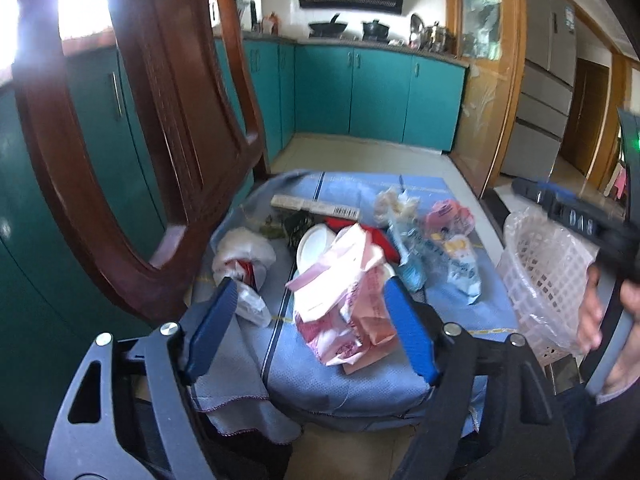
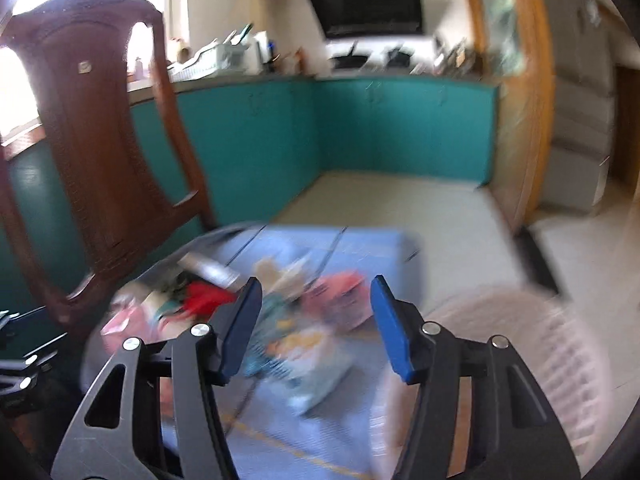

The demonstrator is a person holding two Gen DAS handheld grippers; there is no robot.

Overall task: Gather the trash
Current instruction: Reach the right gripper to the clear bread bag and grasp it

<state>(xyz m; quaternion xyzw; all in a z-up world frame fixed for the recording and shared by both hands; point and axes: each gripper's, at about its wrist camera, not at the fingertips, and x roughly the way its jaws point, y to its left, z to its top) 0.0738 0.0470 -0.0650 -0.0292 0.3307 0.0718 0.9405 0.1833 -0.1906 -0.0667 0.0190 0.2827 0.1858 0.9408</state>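
Left hand-held gripper [image 1: 310, 320] frames pink bag [image 1: 344, 304], apart.

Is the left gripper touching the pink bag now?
Cannot tell. In the left wrist view the left gripper straddles the pink bag, and its right finger overlaps the bag's edge.

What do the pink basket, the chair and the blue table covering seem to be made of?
Pink basket: looks like moulded plastic, given its open lattice wall; a thin clear bag seems to line it.
Chair: dark reddish wood, glossy as if varnished, with carved slats.
Blue table covering: woven cloth, matte, with a stitched hem and soft folds over the edge.
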